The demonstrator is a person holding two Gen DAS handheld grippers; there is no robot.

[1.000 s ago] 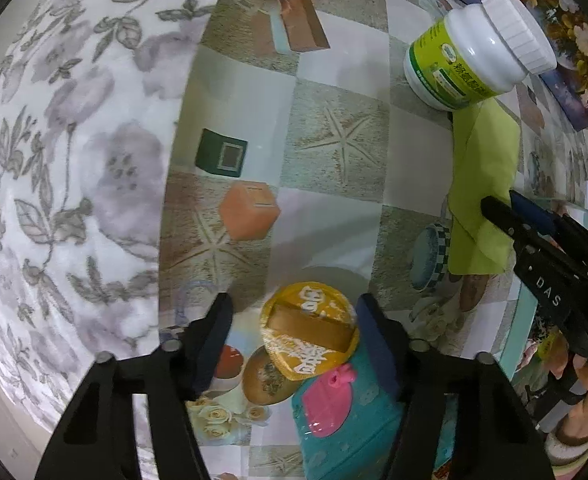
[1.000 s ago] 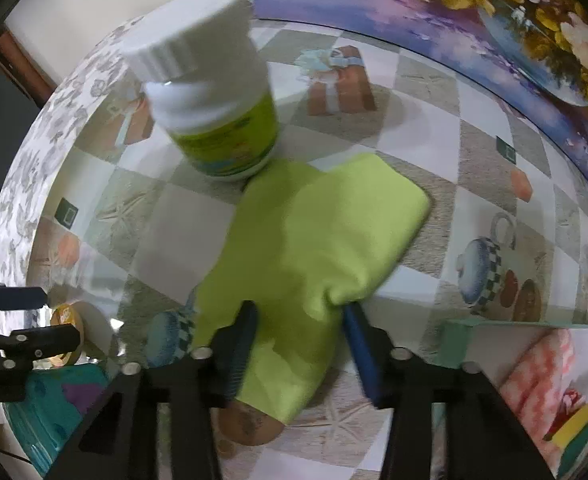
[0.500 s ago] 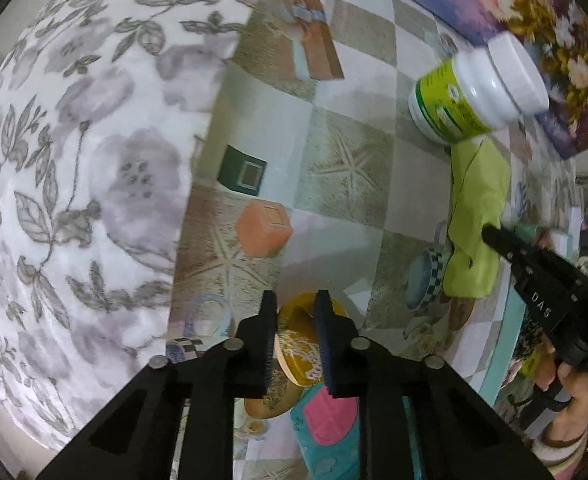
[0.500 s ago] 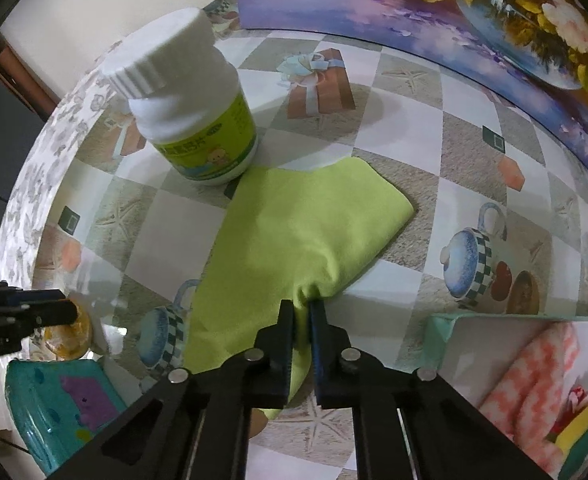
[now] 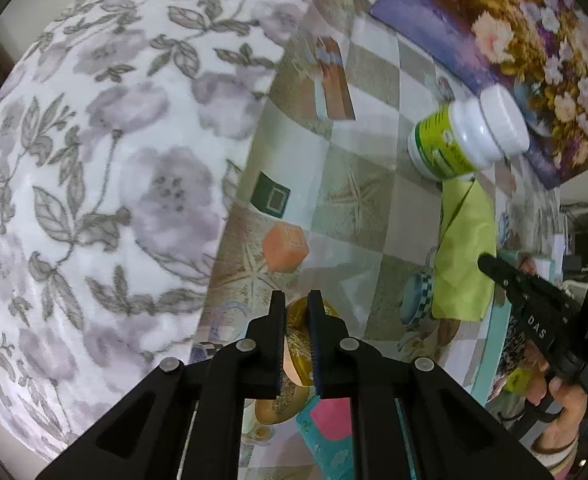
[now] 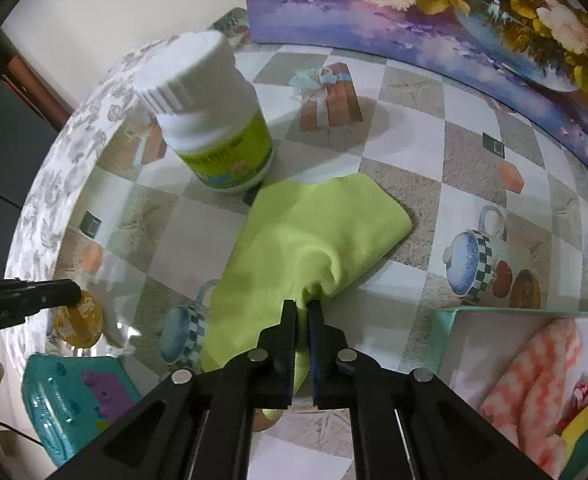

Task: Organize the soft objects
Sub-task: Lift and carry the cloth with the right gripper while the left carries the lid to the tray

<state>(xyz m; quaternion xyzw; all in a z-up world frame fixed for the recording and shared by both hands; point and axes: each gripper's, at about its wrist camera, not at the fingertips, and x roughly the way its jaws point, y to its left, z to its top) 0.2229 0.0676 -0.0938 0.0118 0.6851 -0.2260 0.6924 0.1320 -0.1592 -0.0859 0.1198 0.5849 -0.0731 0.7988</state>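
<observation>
A lime green cloth [image 6: 313,240] lies on the patterned table beside a white bottle [image 6: 214,132]. My right gripper [image 6: 301,306] points down at its near edge, jaws pressed shut on a raised fold. In the left wrist view the cloth [image 5: 463,256] hangs bunched from that gripper [image 5: 489,262]. My left gripper [image 5: 295,300] is closing its jaws on a round yellow pouch [image 5: 298,354], which stands on edge, squeezed between the pads. The right wrist view shows the same pouch [image 6: 78,318] at the left gripper's tip.
A teal box [image 6: 445,320] at the right holds a pink-and-white towel [image 6: 541,368] and a yellow sponge [image 6: 585,428]. A teal plastic case [image 6: 66,392] lies near the pouch. A flower painting [image 6: 453,20] stands at the back. The table's left edge drops off under floral cloth [image 5: 94,200].
Both grippers went from open to shut. The left one closed on the yellow pouch and tipped it on edge. The right one pinched the green cloth and drew up a fold.
</observation>
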